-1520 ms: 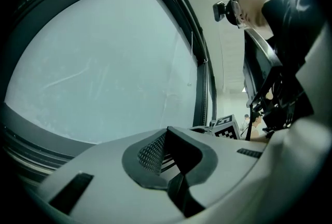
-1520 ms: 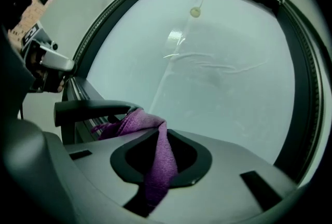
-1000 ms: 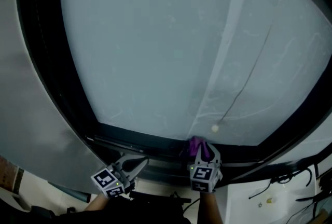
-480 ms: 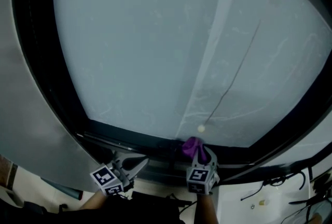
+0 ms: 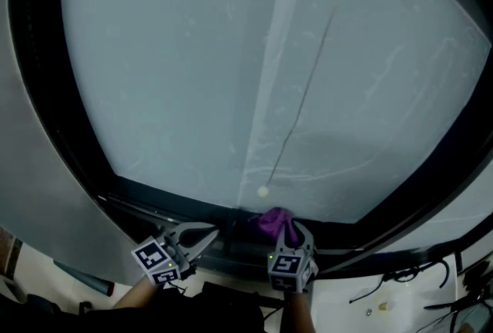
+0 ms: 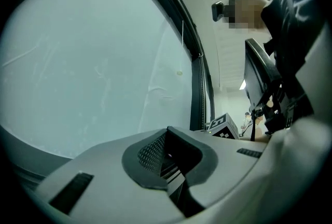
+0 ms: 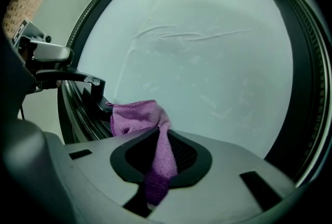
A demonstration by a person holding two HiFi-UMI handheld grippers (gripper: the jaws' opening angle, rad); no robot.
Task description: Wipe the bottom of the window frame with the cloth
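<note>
Observed: the right gripper had its fingers clamped on a purple cloth. In the right gripper view a strip of the cloth ran down between the two dark pads, and the bunched free end stood out ahead of the fingers. That bunched end lay against the bottom of the window frame, touching its dark ribbed track. In the head view the cloth sat on the lower frame, a little right of the frame's middle and just below a small pale bead that hung on a thin cord in front of the glass pane.

The left gripper was held to the left of the cloth, close above the same lower frame. Its fingers were together, with nothing between them; its own view showed only the dark pads meeting along a narrow seam. The tips pointed toward the cloth, near it but apart from it; whether they touched the frame could not be told.

The pane showed faint streaks and a pale vertical band. In the left gripper view the right gripper's marker cube appeared beyond the fingers, and a person wearing a head-mounted device was at upper right.
</note>
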